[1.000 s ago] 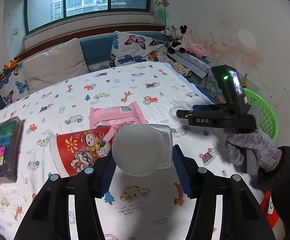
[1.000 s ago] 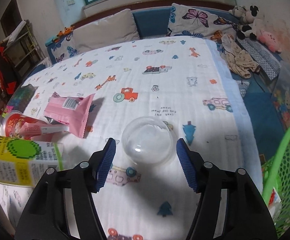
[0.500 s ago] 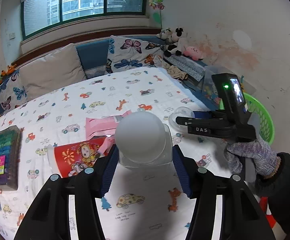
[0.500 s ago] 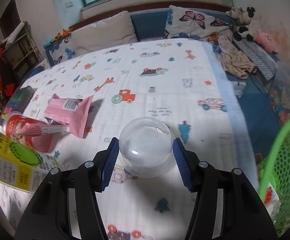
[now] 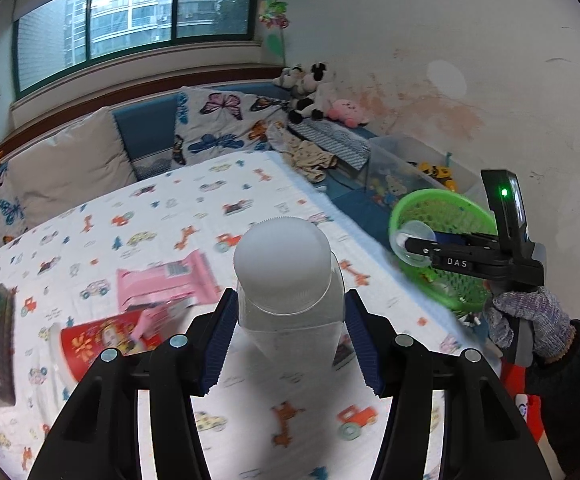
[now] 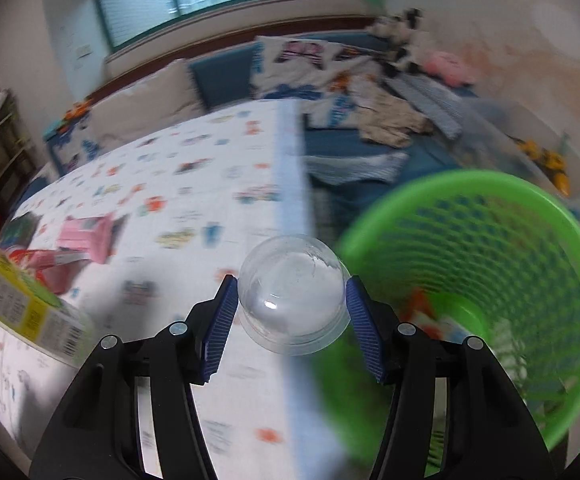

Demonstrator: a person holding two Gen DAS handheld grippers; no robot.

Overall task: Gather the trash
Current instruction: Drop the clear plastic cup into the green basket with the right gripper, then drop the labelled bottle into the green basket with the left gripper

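Now the right gripper (image 6: 288,316) grips a clear dome lid (image 6: 291,300) beside the green basket's (image 6: 529,200) rim, and the left gripper (image 5: 288,336) grips a white-capped jar (image 5: 286,280). Behind it on the table (image 5: 210,208) lie a pink packet (image 5: 162,284) and a red cup (image 5: 102,340).

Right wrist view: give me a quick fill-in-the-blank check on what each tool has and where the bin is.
1. The right tool grips a clear plastic ____ lid.
2. The mesh waste basket is coloured ____.
3. The left tool grips a clear bottle with a ____ cap.
4. The flat snack packet on the printed sheet is ____.

Missing words: dome; green; white; pink
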